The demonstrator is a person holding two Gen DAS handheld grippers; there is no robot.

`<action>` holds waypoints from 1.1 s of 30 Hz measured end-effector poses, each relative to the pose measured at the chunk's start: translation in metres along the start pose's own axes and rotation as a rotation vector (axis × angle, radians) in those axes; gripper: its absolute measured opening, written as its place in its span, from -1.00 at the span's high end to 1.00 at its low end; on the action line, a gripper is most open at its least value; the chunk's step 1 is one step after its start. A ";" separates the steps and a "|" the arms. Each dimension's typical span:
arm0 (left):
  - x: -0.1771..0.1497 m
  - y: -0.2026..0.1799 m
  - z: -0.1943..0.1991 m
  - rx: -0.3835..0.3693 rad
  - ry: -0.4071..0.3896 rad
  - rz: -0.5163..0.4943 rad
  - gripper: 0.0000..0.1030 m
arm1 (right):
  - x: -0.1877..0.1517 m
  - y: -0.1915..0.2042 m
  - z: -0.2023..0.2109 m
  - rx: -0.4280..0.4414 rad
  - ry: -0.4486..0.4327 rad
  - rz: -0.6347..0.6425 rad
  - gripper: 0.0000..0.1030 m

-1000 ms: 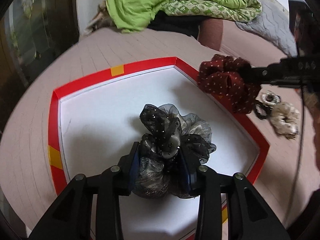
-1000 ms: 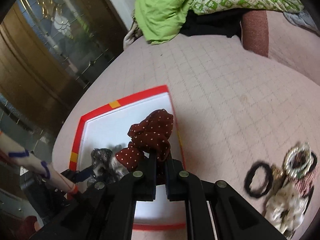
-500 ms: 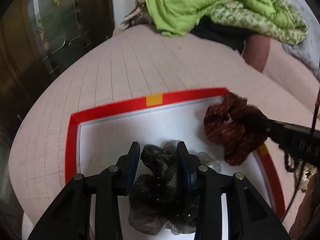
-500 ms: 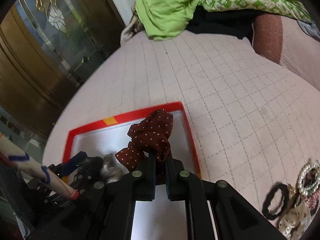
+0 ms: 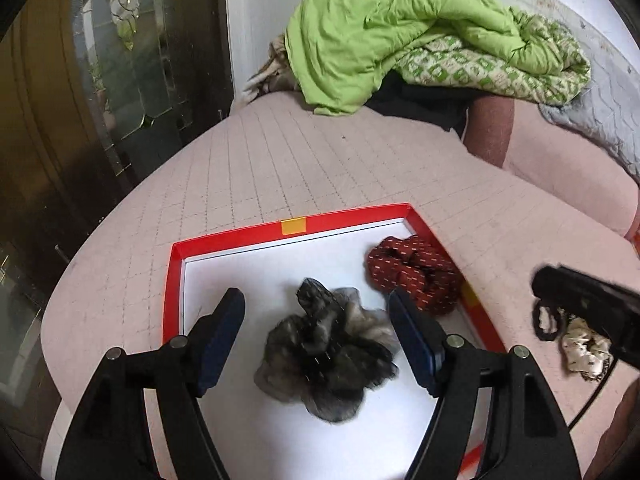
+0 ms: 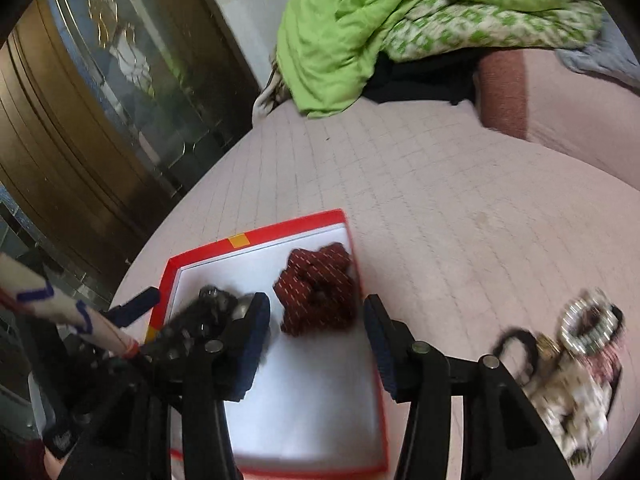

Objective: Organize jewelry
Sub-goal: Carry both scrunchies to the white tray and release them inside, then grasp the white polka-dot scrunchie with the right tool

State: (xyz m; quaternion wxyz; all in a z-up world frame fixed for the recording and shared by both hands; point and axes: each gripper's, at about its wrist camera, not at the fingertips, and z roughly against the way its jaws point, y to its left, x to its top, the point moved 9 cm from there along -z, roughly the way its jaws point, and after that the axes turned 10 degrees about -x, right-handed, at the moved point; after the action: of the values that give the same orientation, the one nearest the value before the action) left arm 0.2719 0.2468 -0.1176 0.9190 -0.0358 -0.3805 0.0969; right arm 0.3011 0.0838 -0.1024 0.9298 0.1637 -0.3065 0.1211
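A red-rimmed white tray [image 5: 224, 240] lies on the pink quilted bed. A black sheer scrunchie [image 5: 328, 354] lies in its middle, and a dark red dotted scrunchie [image 5: 416, 274] lies at its far right corner. My left gripper [image 5: 316, 322] is open above the black scrunchie, holding nothing. My right gripper [image 6: 316, 316] is open just behind the red scrunchie [image 6: 318, 294], empty, over the tray [image 6: 256, 234]. The black scrunchie [image 6: 208, 312] shows left of it.
A pile of loose pieces lies on the bed right of the tray: a black hair tie [image 6: 514, 350], a pearl bracelet [image 6: 588, 326] and a cream scrunchie [image 6: 572, 404]. A green quilt [image 5: 400, 28] is heaped at the far end. A glass door [image 5: 120, 60] stands left.
Both grippers opened and let go: the black scrunchie and the red scrunchie now lie loose in the tray. Both grippers have drawn back a little.
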 end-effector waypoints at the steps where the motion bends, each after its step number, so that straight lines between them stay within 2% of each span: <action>1: -0.003 -0.005 0.006 -0.003 -0.008 0.000 -0.44 | -0.003 -0.003 0.006 0.002 -0.008 -0.009 -0.02; 8: -0.024 -0.061 0.030 -0.065 -0.011 -0.064 -0.45 | -0.054 -0.062 0.058 -0.032 -0.034 -0.092 -0.02; 13: -0.037 -0.109 0.030 -0.103 0.019 -0.132 -0.46 | -0.082 -0.131 0.087 -0.138 -0.041 -0.146 -0.02; 15: -0.043 -0.128 0.028 -0.125 0.035 -0.159 -0.46 | -0.088 -0.153 0.092 -0.191 -0.043 -0.154 -0.02; 18: -0.052 -0.151 0.024 -0.134 0.054 -0.210 -0.46 | -0.095 -0.174 0.091 -0.218 -0.038 -0.155 -0.02; 25: -0.069 -0.186 0.014 -0.143 0.101 -0.295 -0.46 | -0.094 -0.180 0.074 -0.210 -0.031 -0.119 0.02; 32: -0.076 -0.201 0.011 -0.128 0.108 -0.340 -0.46 | -0.085 -0.181 0.051 -0.232 -0.018 -0.089 0.07; 33: -0.077 -0.202 0.011 -0.125 0.111 -0.344 -0.46 | -0.084 -0.181 0.047 -0.228 -0.013 -0.086 0.12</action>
State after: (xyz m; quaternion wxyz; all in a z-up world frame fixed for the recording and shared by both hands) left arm 0.2417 0.0333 -0.1354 0.9375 -0.0324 -0.3352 -0.0877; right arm 0.2696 -0.1109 -0.1596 0.9448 0.0707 -0.3169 0.0444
